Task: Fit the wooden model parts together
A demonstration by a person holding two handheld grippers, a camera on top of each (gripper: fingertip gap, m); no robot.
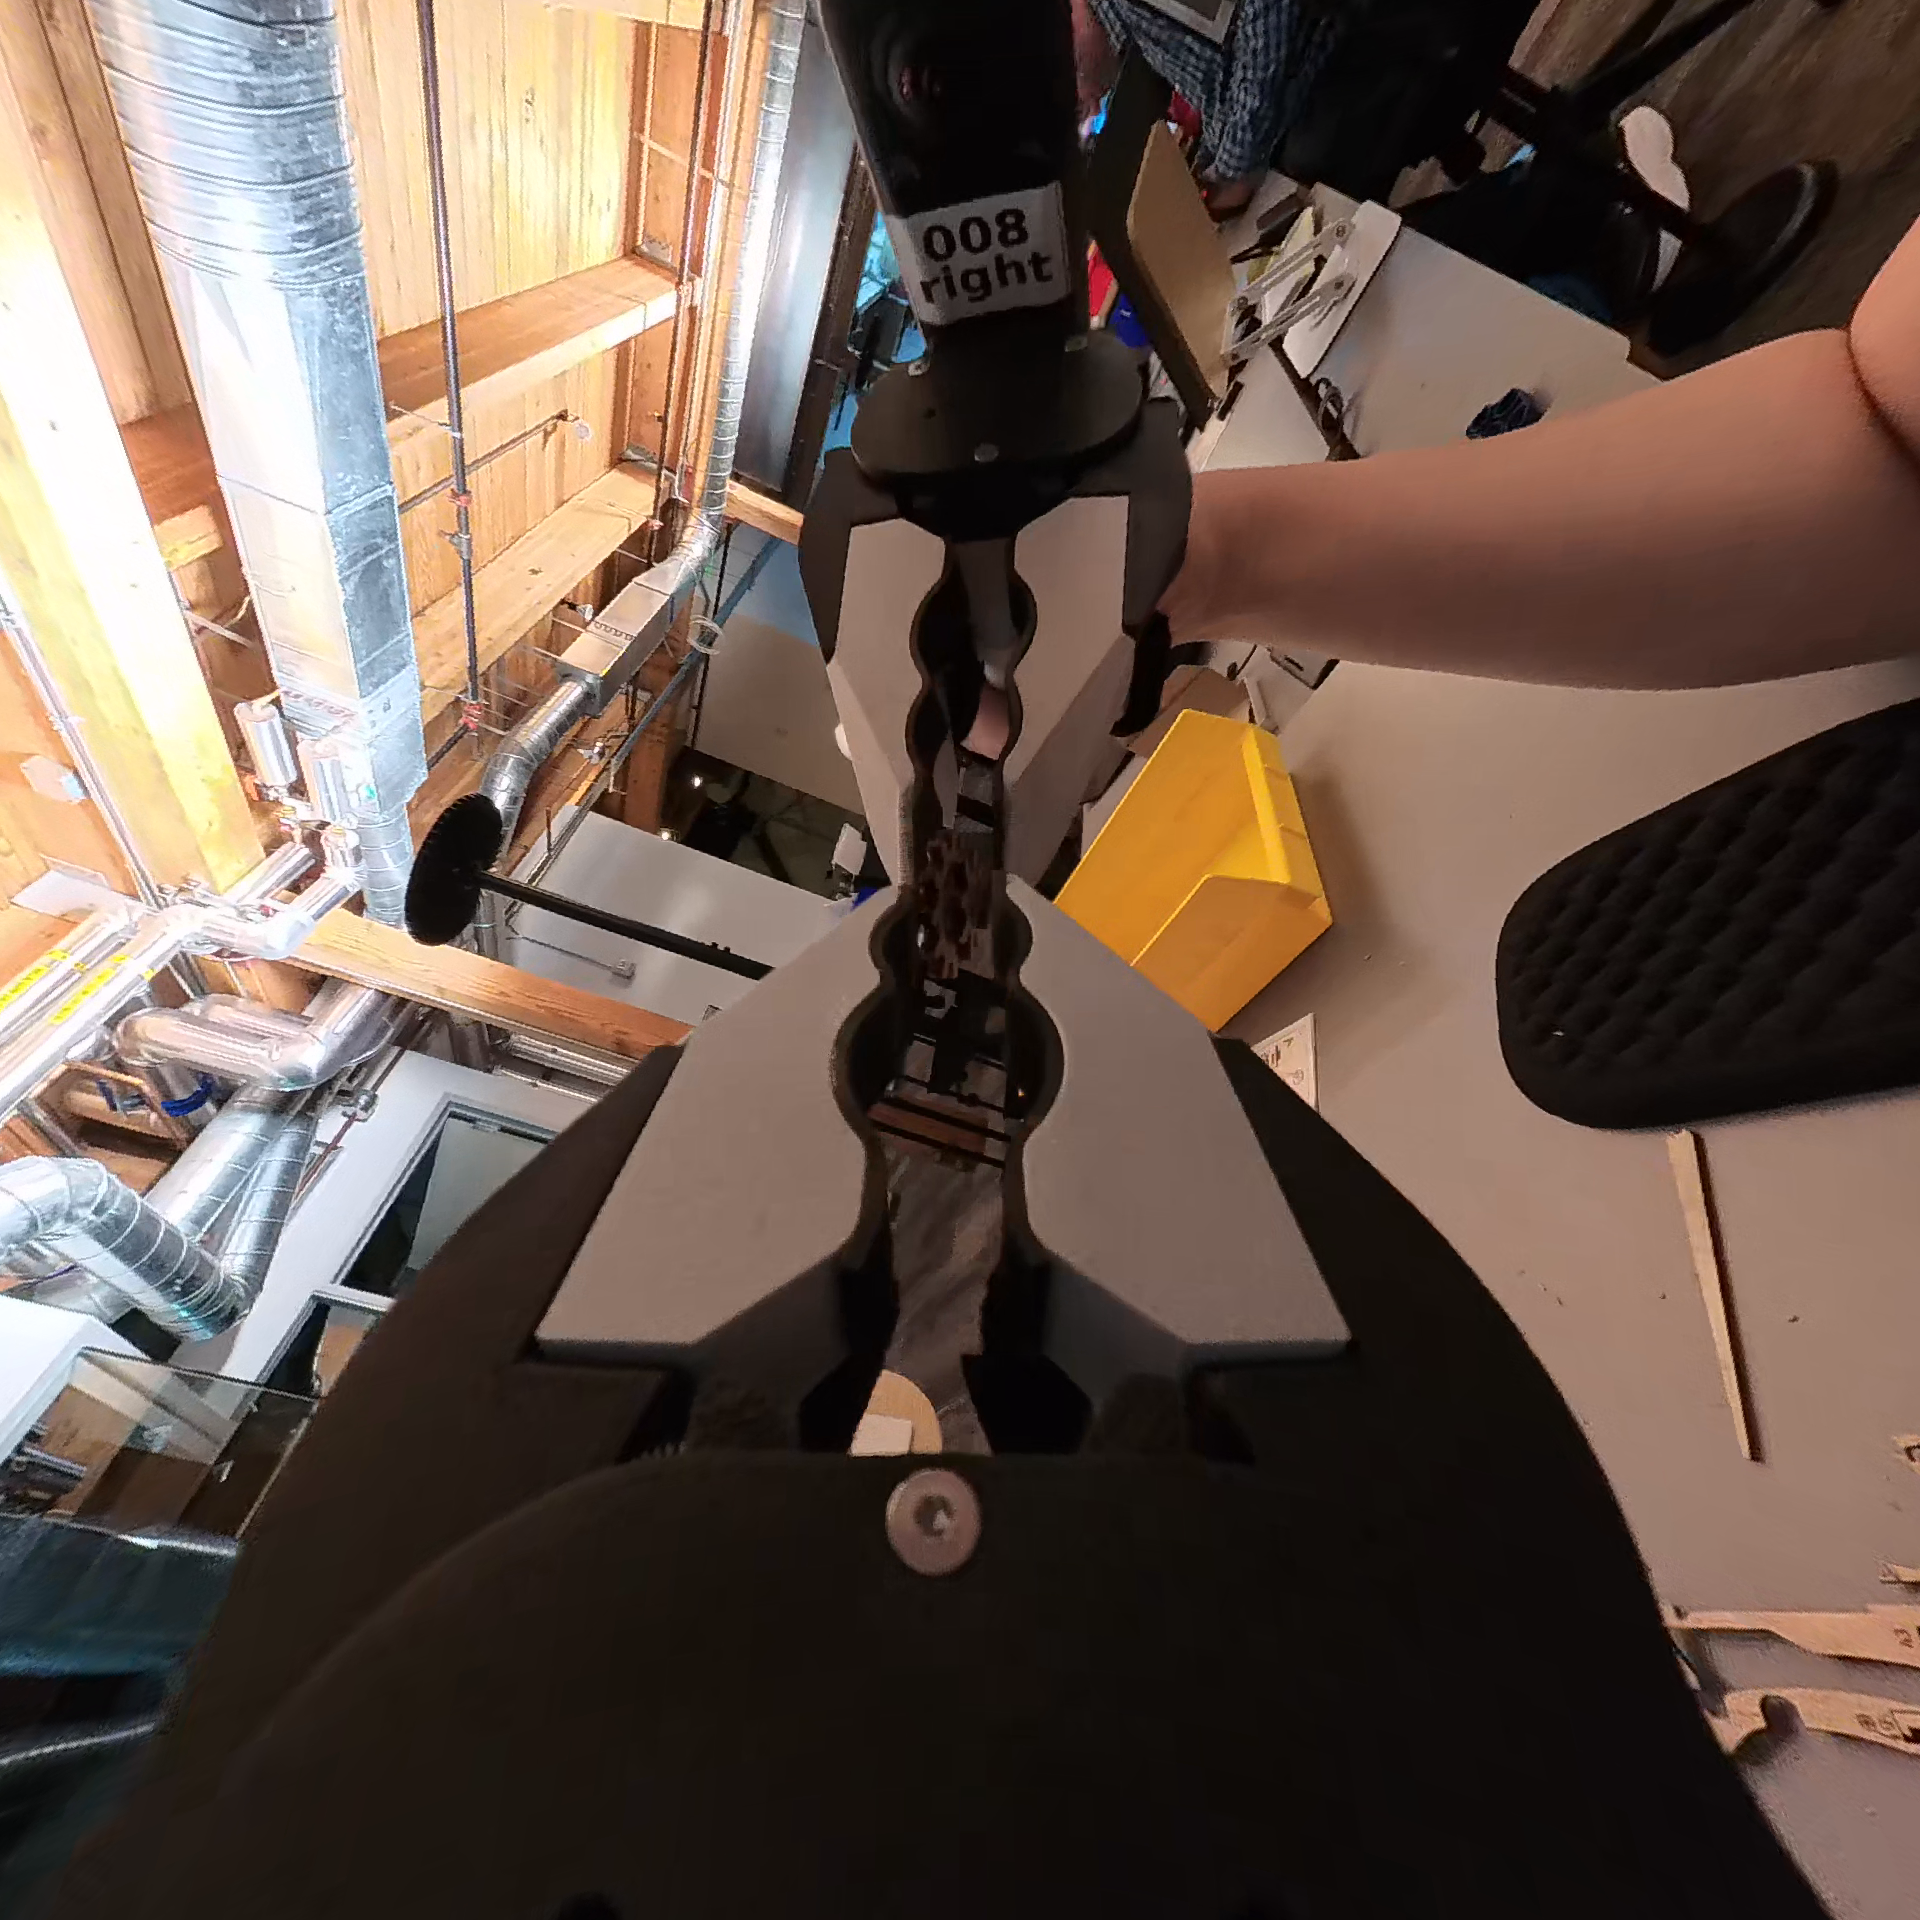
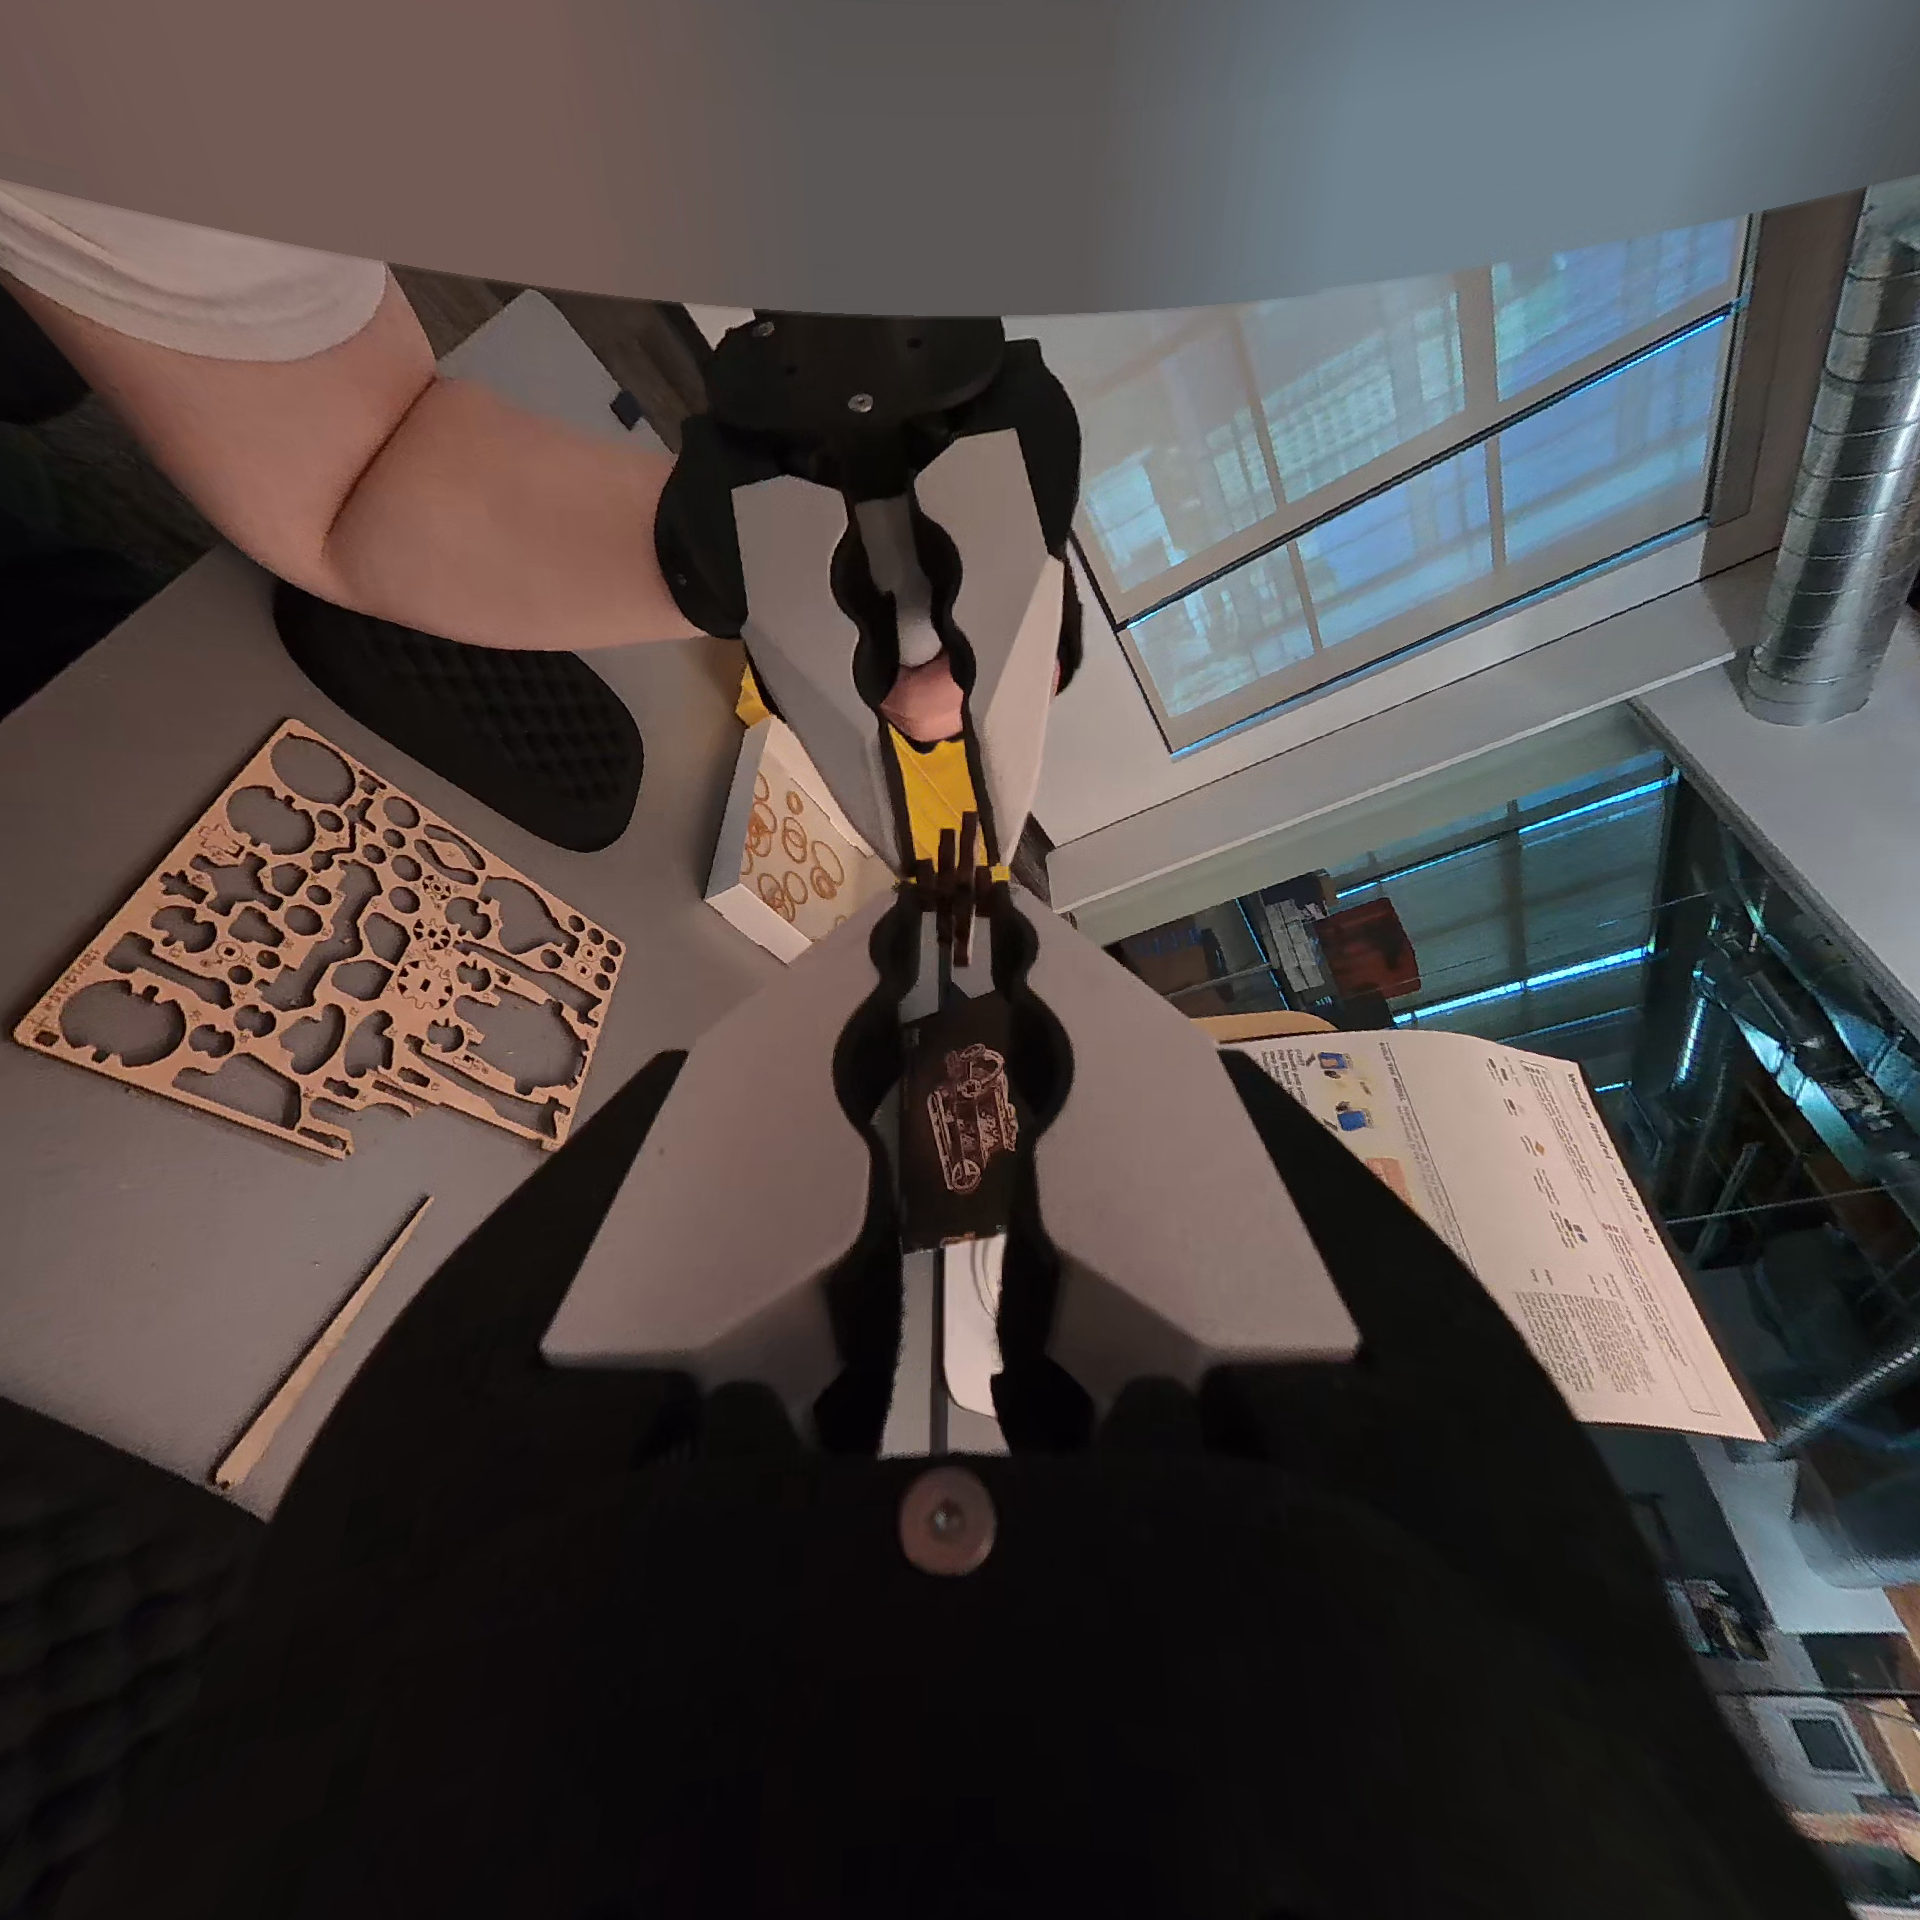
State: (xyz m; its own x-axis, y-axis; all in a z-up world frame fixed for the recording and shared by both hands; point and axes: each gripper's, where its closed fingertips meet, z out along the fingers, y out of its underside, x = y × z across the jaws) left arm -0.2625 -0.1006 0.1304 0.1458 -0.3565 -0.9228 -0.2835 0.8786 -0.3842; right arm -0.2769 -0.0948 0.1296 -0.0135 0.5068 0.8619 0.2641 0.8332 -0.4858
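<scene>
Two grippers, one wooden model

Daylight came through the windows; both fisheye views bent at the edges; near gripper bodies lay dark, perhaps underexposed.

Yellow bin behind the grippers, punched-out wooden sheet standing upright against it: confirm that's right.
Not quite. The right wrist view shows the wooden sheet lying flat on the grey table, apart from the yellow bin, which does sit behind the grippers.
</scene>
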